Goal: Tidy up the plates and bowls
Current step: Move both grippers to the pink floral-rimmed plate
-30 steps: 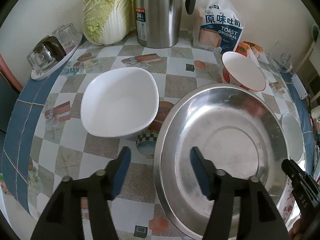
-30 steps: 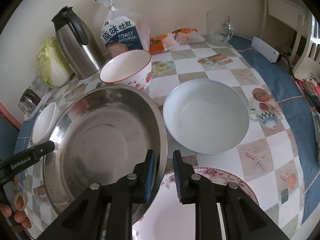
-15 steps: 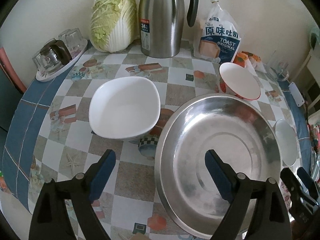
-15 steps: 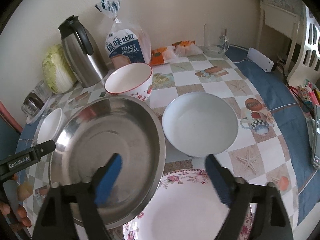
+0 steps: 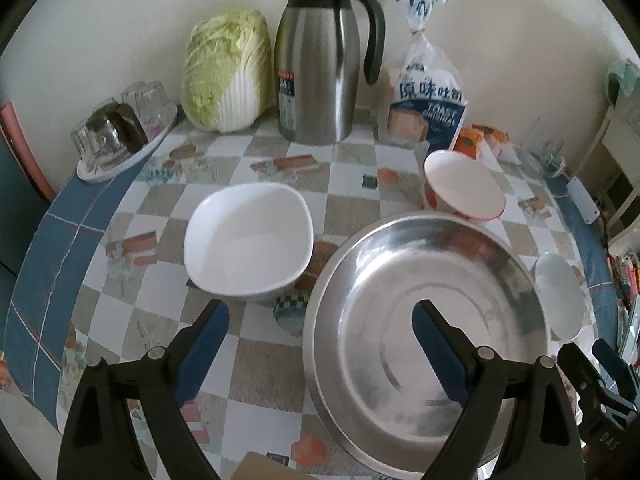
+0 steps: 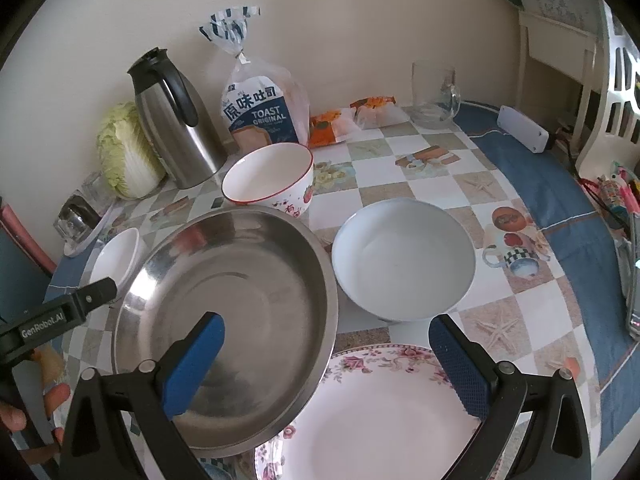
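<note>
The stainless steel basin [image 6: 224, 320] is wide, shallow and shiny, and sits on the checked tablecloth [image 5: 348, 208] with its rim overlapping the floral plate [image 6: 380, 412]. The left gripper [image 5: 320, 344] hangs above the basin's near left rim and the right gripper [image 6: 328, 360] above its right rim, jaws opening wide, nothing between them. Beyond the left gripper sits a squarish white bowl [image 5: 248, 240]; beyond the right, a round white bowl [image 6: 404, 260] and a red-rimmed bowl [image 6: 268, 180]. Farther back stand a steel thermos jug [image 5: 316, 68], a cabbage [image 5: 228, 72] and a toast bag [image 6: 260, 116].
</note>
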Available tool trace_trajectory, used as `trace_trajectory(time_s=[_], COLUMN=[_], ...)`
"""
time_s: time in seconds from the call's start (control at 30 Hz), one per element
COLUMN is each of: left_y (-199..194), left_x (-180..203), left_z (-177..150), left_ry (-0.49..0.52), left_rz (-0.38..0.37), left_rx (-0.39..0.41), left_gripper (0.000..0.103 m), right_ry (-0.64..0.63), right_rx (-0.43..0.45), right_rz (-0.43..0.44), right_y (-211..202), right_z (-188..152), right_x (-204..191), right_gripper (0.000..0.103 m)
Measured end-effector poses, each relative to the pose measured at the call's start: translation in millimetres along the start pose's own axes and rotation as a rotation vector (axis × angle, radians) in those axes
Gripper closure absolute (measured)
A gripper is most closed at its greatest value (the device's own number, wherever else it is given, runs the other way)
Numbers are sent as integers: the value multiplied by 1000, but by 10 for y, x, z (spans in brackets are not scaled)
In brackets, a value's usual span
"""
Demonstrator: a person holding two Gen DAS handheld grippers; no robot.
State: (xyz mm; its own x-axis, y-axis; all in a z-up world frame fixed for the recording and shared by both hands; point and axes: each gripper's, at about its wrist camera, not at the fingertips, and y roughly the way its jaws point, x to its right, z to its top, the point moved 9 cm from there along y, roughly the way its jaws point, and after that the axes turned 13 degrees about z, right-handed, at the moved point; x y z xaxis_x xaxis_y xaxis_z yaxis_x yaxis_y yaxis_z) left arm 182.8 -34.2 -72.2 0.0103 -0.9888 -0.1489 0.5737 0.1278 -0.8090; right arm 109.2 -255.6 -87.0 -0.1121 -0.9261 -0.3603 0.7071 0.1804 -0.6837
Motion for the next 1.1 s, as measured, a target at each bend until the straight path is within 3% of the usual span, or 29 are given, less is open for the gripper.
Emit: trace_trajectory(time_s=[0.23, 0.37, 0.47, 0.7, 0.93, 1.1], left_y=[-188, -325, -438, -785, -975, -1110], left_x=[37, 89, 146, 452, 775, 1016], left_z=[43, 15, 0, -110, -348, -526], left_ry=[14, -2, -8, 72, 119, 129], left_rz=[10, -13, -18, -59, -115, -200], left_rx=[65, 93, 120, 207, 182, 140], left_gripper=[3, 3, 3, 3, 3, 3], right_ry=[4, 33, 52, 93, 124, 174], right_rx=[31, 72, 99, 108, 145, 135], right_rz=[26, -25, -1, -4, 4, -10], right_y=[-170, -342, -447, -619, -893, -1018], right_z=[28, 47, 41, -44, -96, -198], right_x=[-52, -13, 9, 159, 362, 640], right_gripper=[0, 0, 0, 0, 0, 0])
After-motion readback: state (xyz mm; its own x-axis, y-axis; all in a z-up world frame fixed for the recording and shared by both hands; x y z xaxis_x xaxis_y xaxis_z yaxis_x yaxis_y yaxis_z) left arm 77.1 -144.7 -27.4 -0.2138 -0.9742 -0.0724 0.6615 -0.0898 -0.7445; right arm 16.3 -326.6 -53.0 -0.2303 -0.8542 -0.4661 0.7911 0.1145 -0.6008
